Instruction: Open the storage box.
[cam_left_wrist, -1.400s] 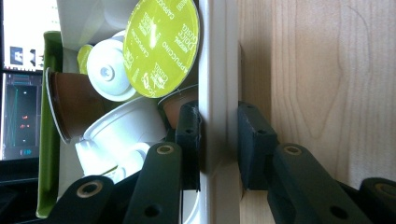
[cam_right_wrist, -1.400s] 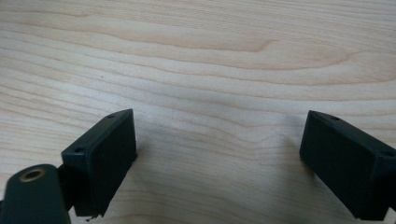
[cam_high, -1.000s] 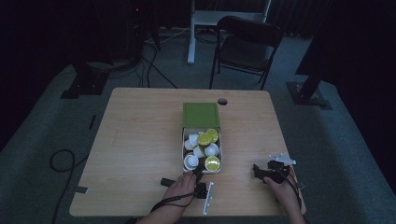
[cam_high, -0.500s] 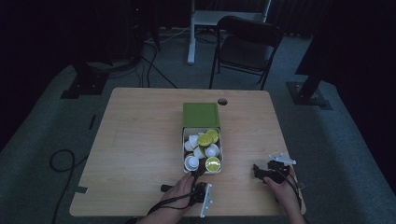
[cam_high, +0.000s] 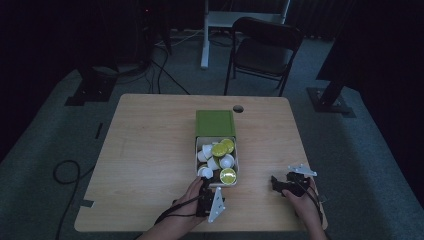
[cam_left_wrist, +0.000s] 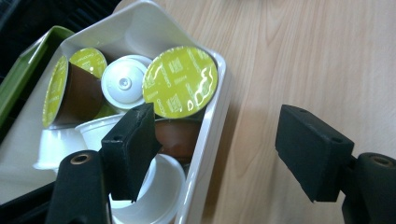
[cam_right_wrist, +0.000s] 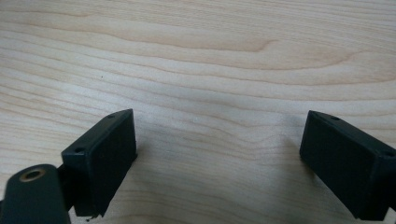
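Left gripper (cam_left_wrist: 219, 154) has just been opening its jaws, and they now straddle the near corner of the white tray (cam_left_wrist: 219, 93): one jaw hangs inside over an upturned white capsule (cam_left_wrist: 156, 193), the other stands outside over bare wood, and nothing is pressed between the pads. From the high view the same gripper (cam_high: 204, 186) sits at the tray's near-left corner, a little closer to it than in the earlier frames. That reads as a release or a fresh approach, not a grip; I judge that no capsule has left the tray so far.

Just past the inner jaw lies a brown capsule with a yellow-green foil lid (cam_left_wrist: 180, 88), leaning on the tray's side wall, with a white capsule (cam_left_wrist: 123, 84) beside it and another foil-lidded one (cam_left_wrist: 70, 91) further in. How firmly they are wedged is hard to tell in this dim light.

Right gripper (cam_high: 285, 184) rests well to the tray's right, unchanged, jaws wide apart over the wooden table (cam_right_wrist: 210, 60). Beyond the tray lies its green lid (cam_high: 215, 123).
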